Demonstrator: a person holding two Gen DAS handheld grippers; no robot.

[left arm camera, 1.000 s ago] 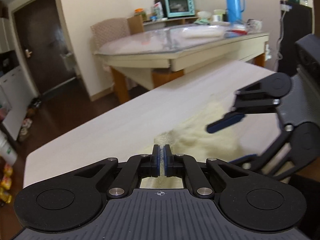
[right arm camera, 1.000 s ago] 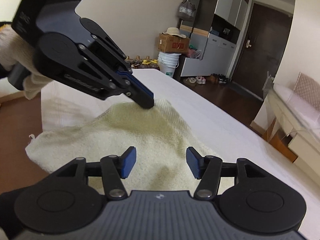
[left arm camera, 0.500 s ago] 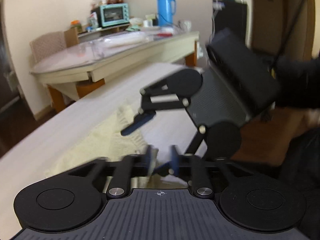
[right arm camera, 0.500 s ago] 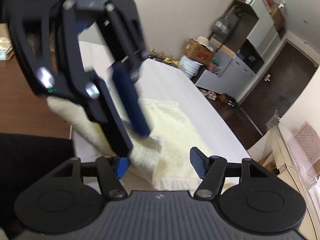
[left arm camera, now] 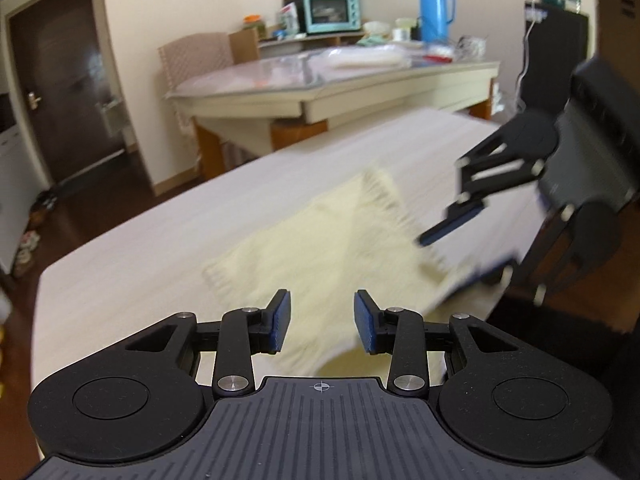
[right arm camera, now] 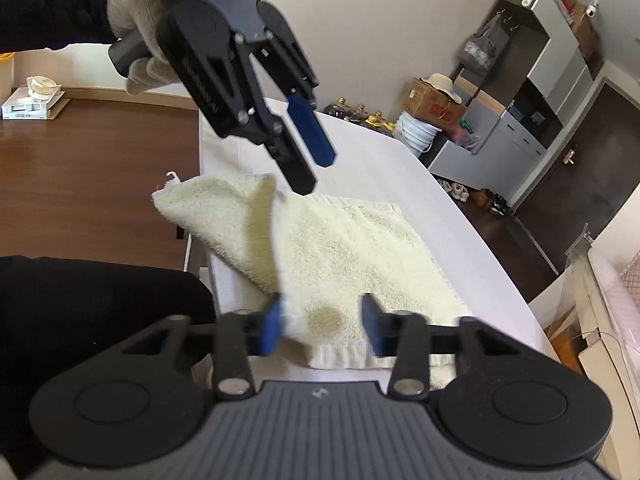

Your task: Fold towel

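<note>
A cream towel (right arm camera: 340, 256) lies folded over itself on the white table (right arm camera: 376, 152), one corner hanging over the near table edge. It also shows in the left wrist view (left arm camera: 332, 240). My left gripper (left arm camera: 322, 326) is open and empty just above the towel's near end; in the right wrist view it hovers over the towel's far-left part (right arm camera: 314, 160). My right gripper (right arm camera: 320, 326) is open and empty over the towel's near edge; in the left wrist view it is at the right (left arm camera: 460, 248), by the towel's right edge.
A brown desk (right arm camera: 92, 168) adjoins the white table on the left. A dining table (left arm camera: 332, 84) with a blue thermos (left arm camera: 436, 8) and toaster oven stands beyond. Cabinets, boxes and a bucket (right arm camera: 416, 134) line the far wall. A dark door (left arm camera: 60, 80) is at left.
My left gripper opened and let go of the towel, then lifted off. The towel now lies folded on the table. My right gripper stayed open and shifted along the towel's edge.
</note>
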